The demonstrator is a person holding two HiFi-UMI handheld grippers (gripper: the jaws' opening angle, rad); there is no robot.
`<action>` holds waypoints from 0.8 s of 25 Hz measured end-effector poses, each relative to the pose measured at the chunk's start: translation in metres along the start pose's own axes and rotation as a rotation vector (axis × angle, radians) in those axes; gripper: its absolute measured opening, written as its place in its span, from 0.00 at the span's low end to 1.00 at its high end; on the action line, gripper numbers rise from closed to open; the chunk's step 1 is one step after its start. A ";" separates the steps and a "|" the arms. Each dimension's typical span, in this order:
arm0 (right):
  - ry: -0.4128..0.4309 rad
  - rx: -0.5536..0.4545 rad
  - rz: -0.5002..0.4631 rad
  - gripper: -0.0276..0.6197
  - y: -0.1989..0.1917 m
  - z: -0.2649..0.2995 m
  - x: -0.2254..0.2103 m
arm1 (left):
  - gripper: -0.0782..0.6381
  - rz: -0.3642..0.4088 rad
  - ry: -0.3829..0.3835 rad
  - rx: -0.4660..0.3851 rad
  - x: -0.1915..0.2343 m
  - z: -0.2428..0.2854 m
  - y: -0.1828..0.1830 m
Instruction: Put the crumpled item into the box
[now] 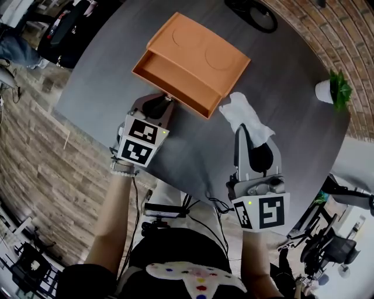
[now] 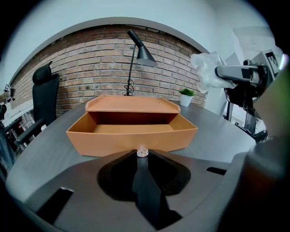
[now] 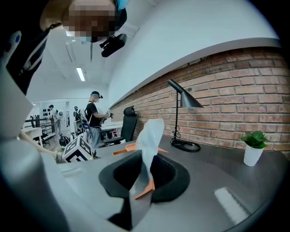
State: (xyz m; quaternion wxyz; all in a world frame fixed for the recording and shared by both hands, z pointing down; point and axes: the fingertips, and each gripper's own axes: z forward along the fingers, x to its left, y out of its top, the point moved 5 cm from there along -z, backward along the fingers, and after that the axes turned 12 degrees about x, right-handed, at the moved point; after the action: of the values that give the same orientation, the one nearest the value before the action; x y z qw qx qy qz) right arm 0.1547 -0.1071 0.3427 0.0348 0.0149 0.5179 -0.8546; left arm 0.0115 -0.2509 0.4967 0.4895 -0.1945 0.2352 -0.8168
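An orange box [image 1: 193, 61] stands open on the dark round table [image 1: 105, 87], its lid folded back. Its inside [image 2: 131, 128] looks empty in the left gripper view. My right gripper [image 1: 245, 133] is shut on the white crumpled item [image 1: 242, 114], holding it in the air just right of the box's near corner. In the right gripper view the crumpled item [image 3: 148, 138] rises from between the closed jaws of that gripper [image 3: 145, 174]. My left gripper [image 1: 156, 100] is shut with nothing in it, close before the box's front wall [image 2: 131, 142].
A small potted plant [image 1: 332, 89] stands near the table's right edge. A black desk lamp [image 2: 138, 54] stands behind the box, its base [image 1: 252, 14] at the far edge. An office chair [image 2: 45, 99] is at the left. People [image 3: 95, 118] stand far off.
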 end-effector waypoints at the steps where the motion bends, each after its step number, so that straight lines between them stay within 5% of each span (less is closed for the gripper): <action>1: 0.003 0.000 -0.001 0.12 -0.001 -0.001 0.001 | 0.22 -0.003 0.001 0.001 -0.001 -0.002 -0.003; 20: 0.060 0.003 -0.032 0.12 -0.003 -0.011 0.021 | 0.22 -0.051 0.022 0.018 -0.009 -0.027 -0.044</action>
State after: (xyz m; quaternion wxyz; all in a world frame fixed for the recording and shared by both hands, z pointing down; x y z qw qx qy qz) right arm 0.1330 -0.0969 0.3393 0.0056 0.0320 0.5176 -0.8550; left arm -0.0305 -0.2193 0.4997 0.4677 -0.1870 0.2280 -0.8332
